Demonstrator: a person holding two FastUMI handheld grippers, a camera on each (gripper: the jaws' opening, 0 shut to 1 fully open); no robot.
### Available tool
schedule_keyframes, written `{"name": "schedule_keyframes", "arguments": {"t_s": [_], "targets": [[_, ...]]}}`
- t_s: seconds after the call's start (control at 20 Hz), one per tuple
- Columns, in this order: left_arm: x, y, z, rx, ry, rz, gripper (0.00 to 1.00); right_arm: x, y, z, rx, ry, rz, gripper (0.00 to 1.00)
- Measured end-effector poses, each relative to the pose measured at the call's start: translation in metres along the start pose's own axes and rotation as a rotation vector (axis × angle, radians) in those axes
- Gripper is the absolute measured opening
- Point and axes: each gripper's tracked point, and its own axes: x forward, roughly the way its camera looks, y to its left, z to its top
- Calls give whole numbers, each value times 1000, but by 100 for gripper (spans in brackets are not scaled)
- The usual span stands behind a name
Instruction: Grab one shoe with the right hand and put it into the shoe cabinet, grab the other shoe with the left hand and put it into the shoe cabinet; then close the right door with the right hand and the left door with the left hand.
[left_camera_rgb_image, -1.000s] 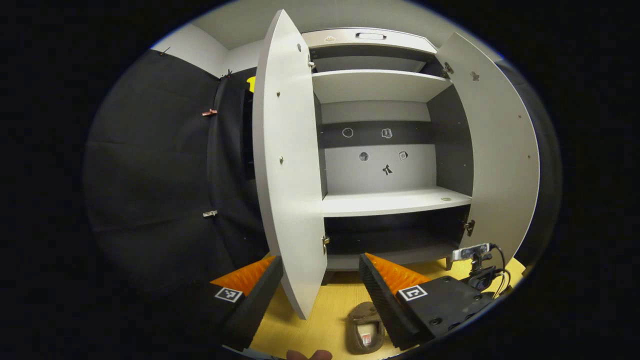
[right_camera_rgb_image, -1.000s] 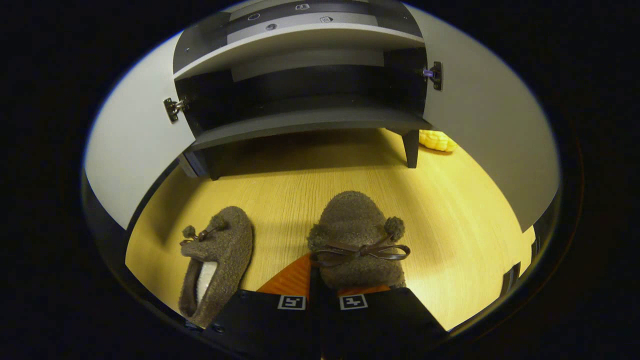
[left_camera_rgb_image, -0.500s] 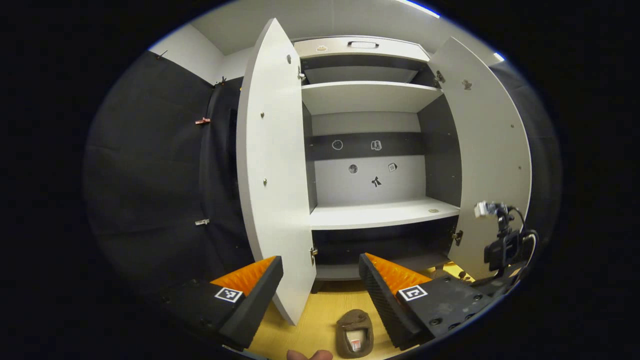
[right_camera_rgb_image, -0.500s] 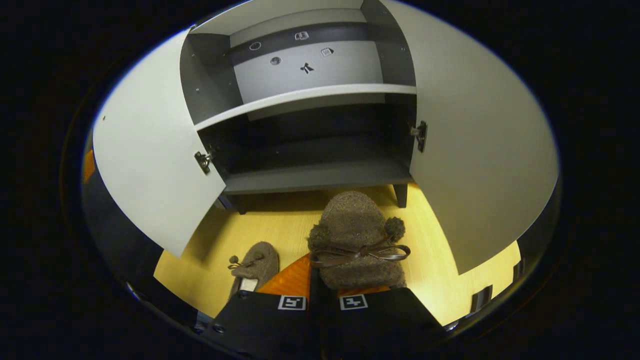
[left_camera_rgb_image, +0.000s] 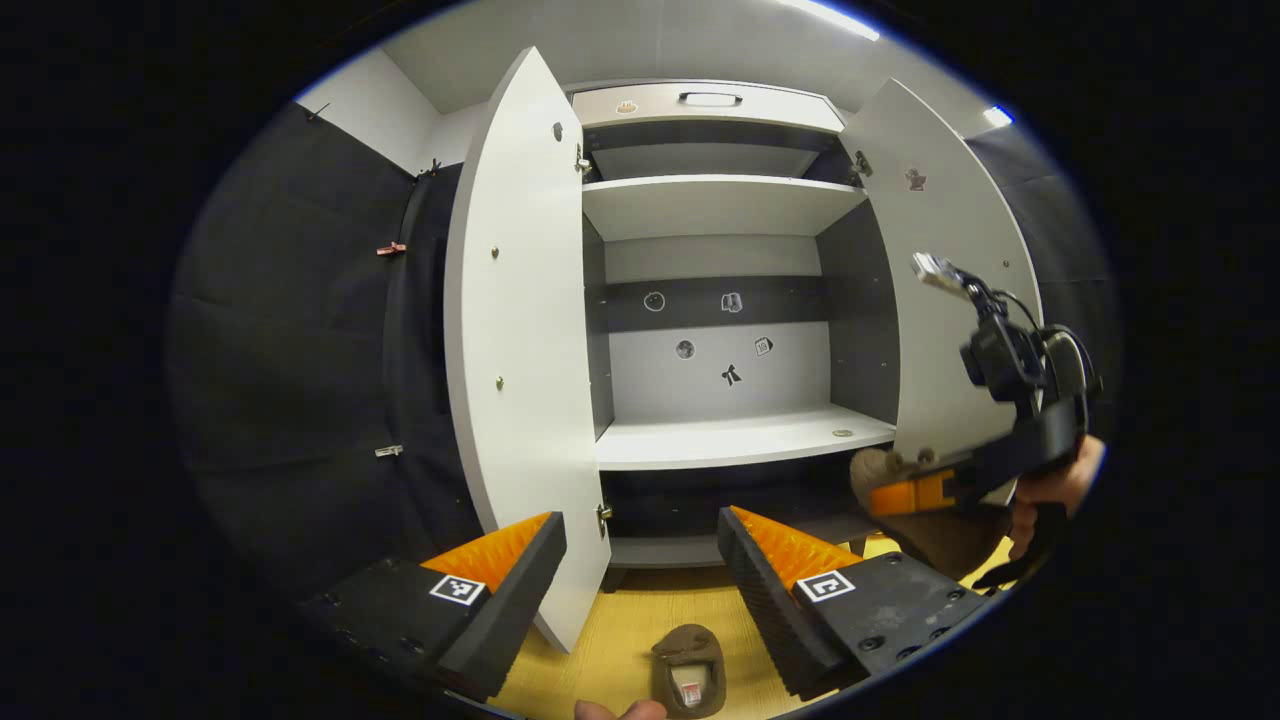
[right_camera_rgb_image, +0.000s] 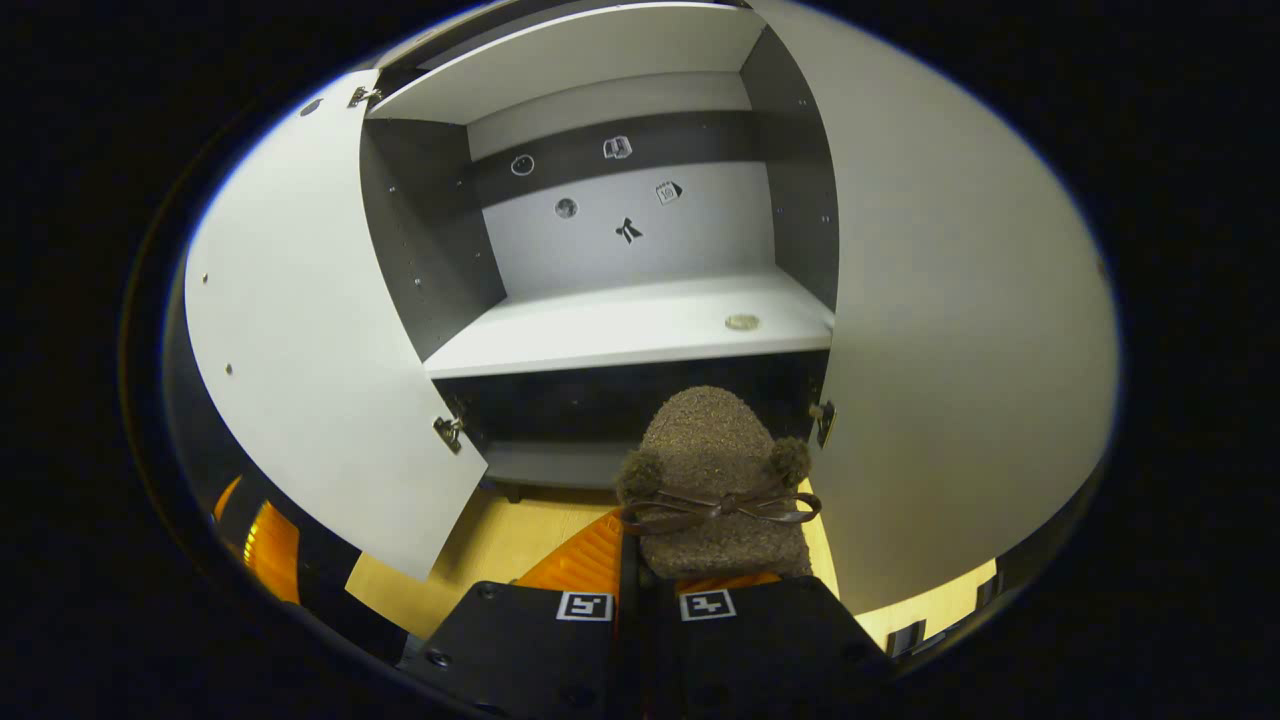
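Between the fingers of the right gripper (right_camera_rgb_image: 647, 585), closed tight on its heel: one shoe (right_camera_rgb_image: 715, 480), toe toward the cabinet (right_camera_rgb_image: 640, 320), level with the dark bottom compartment, both doors open. Small stickers on the back panel, unreadable. Ahead of the left gripper (left_camera_rgb_image: 640, 560), spread wide and empty: left door (left_camera_rgb_image: 520, 380) edge-on; other shoe (left_camera_rgb_image: 688, 670) on the floor below, label inside illegible. Off right, right gripper (left_camera_rgb_image: 960, 485) with its shoe.
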Motion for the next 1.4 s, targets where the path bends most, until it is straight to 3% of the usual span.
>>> {"name": "schedule_keyframes", "arguments": {"t_s": [0.3,0.5,0.9,1.4], "targets": [[0,-6,1,-2,-3,-16,97,26,2,94,-35,-113,-3,10],[2,-6,-2,0,1,-18,97,51,2,129,-14,-115,-4,10],[14,-6,-8,-23,11,-23,97,125,1,173,-52,-117,-25,10],[29,-3,-19,-56,44,-21,97,208,-10,195,-41,-122,-64,10]]}}
